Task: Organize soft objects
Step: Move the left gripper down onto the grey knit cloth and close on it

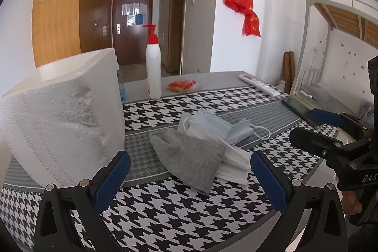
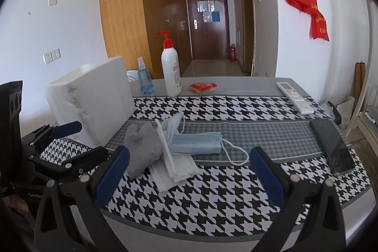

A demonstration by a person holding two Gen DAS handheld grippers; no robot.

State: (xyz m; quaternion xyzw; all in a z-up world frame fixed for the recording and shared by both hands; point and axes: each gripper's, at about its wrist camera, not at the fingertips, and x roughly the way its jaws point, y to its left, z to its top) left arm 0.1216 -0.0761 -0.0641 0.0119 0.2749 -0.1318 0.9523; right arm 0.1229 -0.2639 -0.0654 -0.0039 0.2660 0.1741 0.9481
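Left gripper (image 1: 190, 177): jaws wide apart, empty.
Right gripper (image 2: 189, 172): jaws wide apart, empty.
Grey cloth (image 1: 189, 157): fuzzy, folded.
Masks (image 2: 196, 141): pleated, stacked.

Black grippers (image 1: 190, 177) — blue pads (image 1: 111, 181)

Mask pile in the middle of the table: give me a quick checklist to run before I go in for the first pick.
1. Left gripper open and empty: ok.
2. Right gripper open and empty: ok.
3. Gray cloth exposed on the near left of the pile, nothing on top of it: ok.
4. Blue masks lie partly over the white masks, so lifting one may drag others: not ok.
5. Ear loop trails loose to the right and could snag: not ok.
6. White foam box open to receive items: cannot tell.
7. Phone apart from the pile: ok.
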